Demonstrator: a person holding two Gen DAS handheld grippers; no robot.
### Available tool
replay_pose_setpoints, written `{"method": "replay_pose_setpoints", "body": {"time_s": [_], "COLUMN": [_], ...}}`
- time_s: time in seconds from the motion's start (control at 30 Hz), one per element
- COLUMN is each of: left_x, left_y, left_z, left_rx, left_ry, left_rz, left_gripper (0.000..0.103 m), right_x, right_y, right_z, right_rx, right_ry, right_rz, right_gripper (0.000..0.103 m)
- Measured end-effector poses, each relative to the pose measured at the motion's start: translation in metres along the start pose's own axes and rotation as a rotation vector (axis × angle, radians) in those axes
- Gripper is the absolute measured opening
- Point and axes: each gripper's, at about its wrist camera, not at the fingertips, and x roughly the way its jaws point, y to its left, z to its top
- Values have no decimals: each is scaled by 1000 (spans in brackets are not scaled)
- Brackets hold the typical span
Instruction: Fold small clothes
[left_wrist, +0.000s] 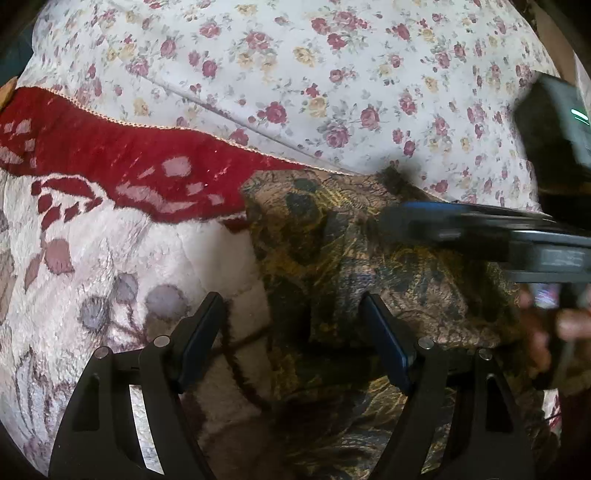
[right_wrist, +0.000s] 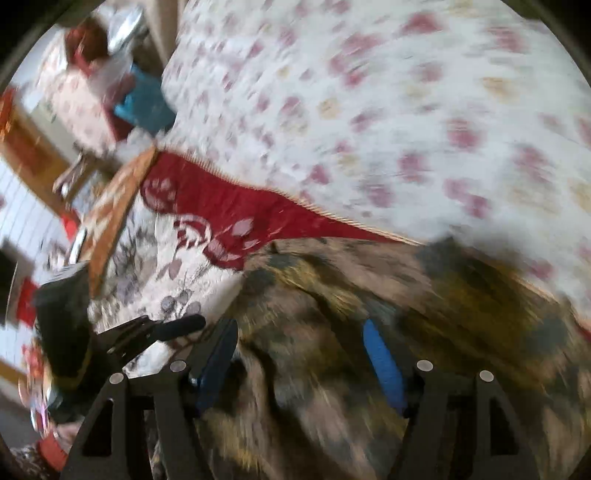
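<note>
Hovering low over the work, the left gripper (left_wrist: 291, 332) has its 2 fingers spread wide, with nothing between them; the left finger sits over the pale plush blanket (left_wrist: 110, 266) and the right one over the edge of the brown-and-gold patterned garment (left_wrist: 332, 240). This garment, the small piece to be folded, lies rumpled on the blanket, its far tip reaching up to the red border (left_wrist: 122, 162) and the rose-print sheet (left_wrist: 332, 74) beyond.

From the right wrist view, the right gripper (right_wrist: 299, 354) is also spread open, both fingers above the garment (right_wrist: 332, 295) and pinching nothing. That view is badly smeared, which suggests fast motion.

Risks, as I judge them:
- The plush blanket is soft and deep. A closing finger could catch blanket pile along with the garment edge, so the fold would drag the bedding.
- The garment is bunched, so a pinch may take 2 layers or only a loose wrinkle, giving a crooked fold.
- In the left view the right gripper (left_wrist: 480, 232) crosses just beyond the left fingers; the 2 tools could knock together over the same patch of cloth.
- Speed on the right side makes a missed or shallow grip more likely.
</note>
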Motion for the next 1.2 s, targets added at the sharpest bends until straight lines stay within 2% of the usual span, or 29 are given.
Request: {"method": "replay_pose_setpoints", "body": {"time_s": [0.1, 0.17, 0.2, 0.23, 0.33, 0.43, 0.6, 0.73, 0.8, 0.9, 0.97, 1.0, 1.03, 1.1, 1.2], "left_x": [1, 2, 2, 2, 2, -3, -9, -3, -3, -10, -13, -16, -18, -22, -21], "left_y": [2, 3, 4, 5, 5, 8, 12, 14, 15, 15, 16, 16, 17, 16, 9], "left_z": [0, 1, 0, 0, -1, -1, 2, 2, 3, 4, 5, 6, 6, 7, 7], "left_rx": [-7, -10, -13, -13, -15, -26, -49, -51, -52, -51, -55, -59, -62, -64, -47], "left_ry": [7, 11, 14, 15, 10, -6, -32, -10, -8, -30, -48, -62, -72, -95, -107], "left_rz": [-8, -7, -7, -7, -1, -4, -18, -8, -12, -14, -11, -11, -14, -25, -49], "left_gripper": [78, 78, 78, 78, 78, 78, 78, 78, 78, 78, 78, 78, 78, 78, 78], "right_x": [35, 41, 39, 37, 33, 25, 27, 60, 64, 31, -1, -21, -47, -80, -120], "right_y": [-3, -2, 0, 4, 15, 29, 45, 46, 38, 17, 3, -7, -19, -35, -70], "right_z": [8, 1, -3, -4, -5, -2, 15, 20, 20, 14, 1, -9, -26, -51, -94], "right_rx": [-24, -59, -82, -94, -135, -188, -198, -168, -105, 7, 31, 42, 41, 22, 40], "right_ry": [72, 65, 44, 31, 2, -46, -93, -32, -5, -34, -80, -109, -148, -188, -199], "right_rz": [12, 12, 16, 28, 3, -38, -27, -46, -35, -2, -23, -57, -115, -217, -379], "right_gripper": [69, 67, 54, 32, 9, 7, 6, 6, 6, 10, 26, 51, 69, 71, 71]}}
